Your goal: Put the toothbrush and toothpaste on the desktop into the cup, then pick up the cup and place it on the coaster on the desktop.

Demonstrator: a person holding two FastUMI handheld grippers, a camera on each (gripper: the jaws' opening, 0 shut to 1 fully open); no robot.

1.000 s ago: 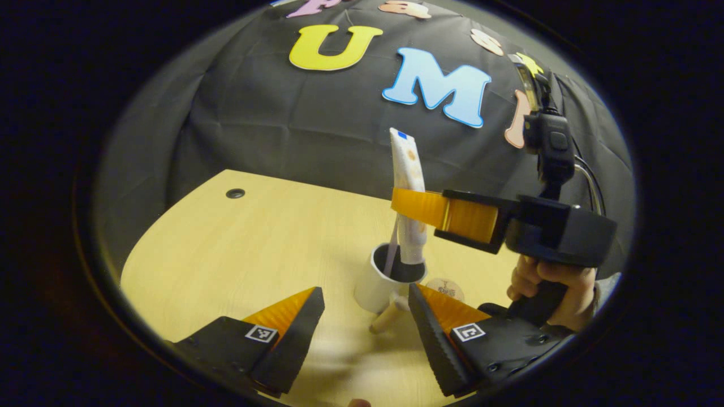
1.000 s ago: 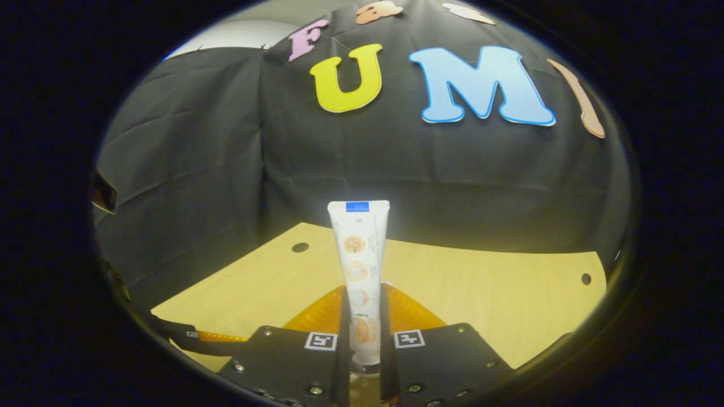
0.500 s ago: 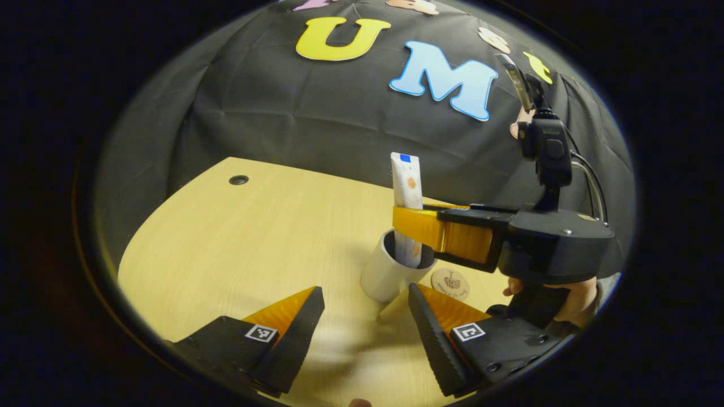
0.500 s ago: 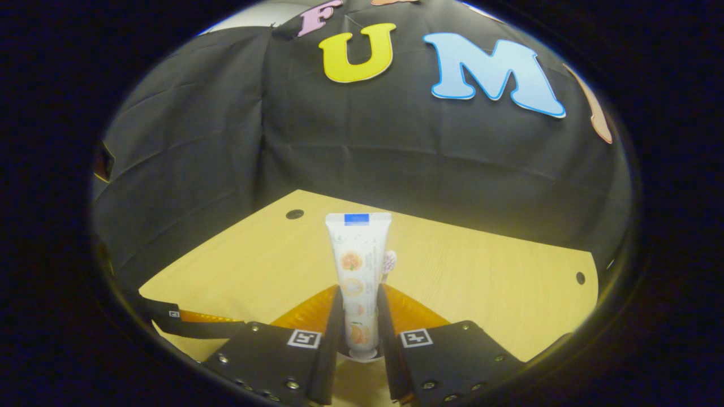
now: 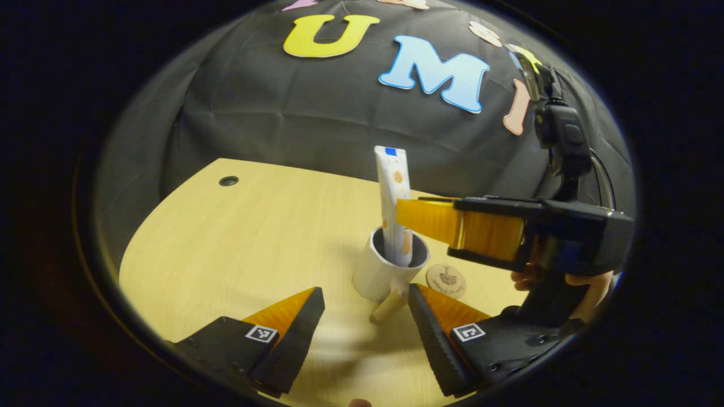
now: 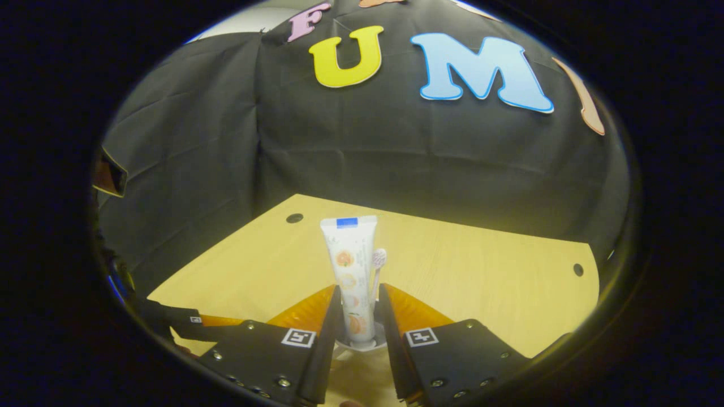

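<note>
White cup stands on the wooden desktop, toothpaste tube upright in it, long axis vertical, toothbrush beside it. Right gripper fingers flank the tube; whether they press on it, I cannot tell. Left gripper waits near the cup, jaws apart. Round coaster lies just beside the cup, on the right gripper's side.

A recording booth: black cloth wall behind a wooden desktop.
</note>
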